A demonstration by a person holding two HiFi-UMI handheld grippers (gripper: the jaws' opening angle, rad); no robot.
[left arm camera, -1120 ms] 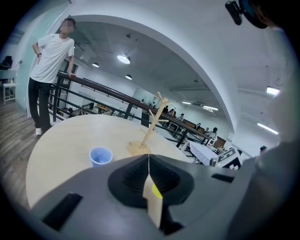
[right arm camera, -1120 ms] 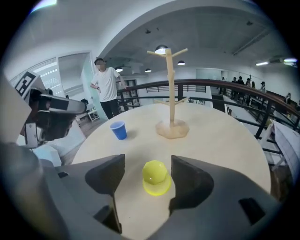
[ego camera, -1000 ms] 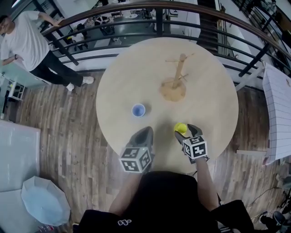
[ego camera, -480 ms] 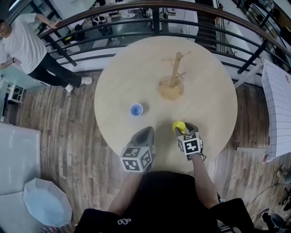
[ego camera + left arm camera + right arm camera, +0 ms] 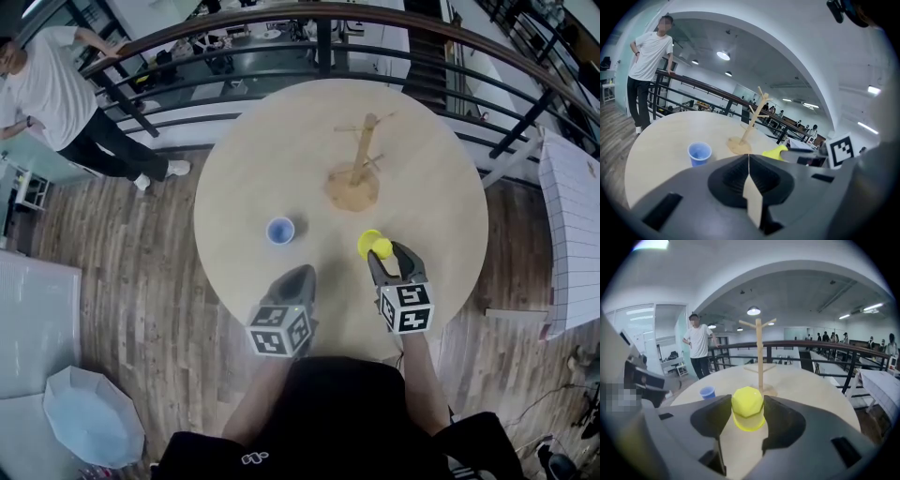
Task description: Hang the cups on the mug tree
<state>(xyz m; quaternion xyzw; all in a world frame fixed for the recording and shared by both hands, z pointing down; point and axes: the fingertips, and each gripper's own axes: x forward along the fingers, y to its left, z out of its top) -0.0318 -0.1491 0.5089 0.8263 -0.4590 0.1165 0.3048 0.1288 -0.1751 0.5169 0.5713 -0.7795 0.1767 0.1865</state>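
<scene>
— Status of the right gripper [image 5: 387,255]?
— Clamped on the yellow cup [image 5: 748,408]. Its jaws have just been closing, and the cup sits between them with a pad pressing on either side.
— How does the cup lie?
— In the right gripper view its flat closed end is uppermost and the wider rim is below. Bare table top shows under it between the jaws. The head view puts it over the near right part of the round table [image 5: 234,159], on the near side of the mug tree [image 5: 359,169] and apart from it.
— And the left gripper [image 5: 302,274]?
— Clenched on nothing. The left gripper view shows its two pads meeting in one thin seam. It is at the table's near edge, to the left of the right gripper.
— The other cup?
— The blue cup [image 5: 279,230] stands upright, mouth up, left of the table's centre. It is beyond the left gripper and apart from both grippers.
— The tree itself?
— Pale wood, upright on a round base in the far right half of the table, well apart from the blue cup.
— Round about?
— A plank floor [image 5: 122,281], a dark curved railing [image 5: 324,47] behind the far edge, and a person in a white shirt [image 5: 56,94] at the far left.
</scene>
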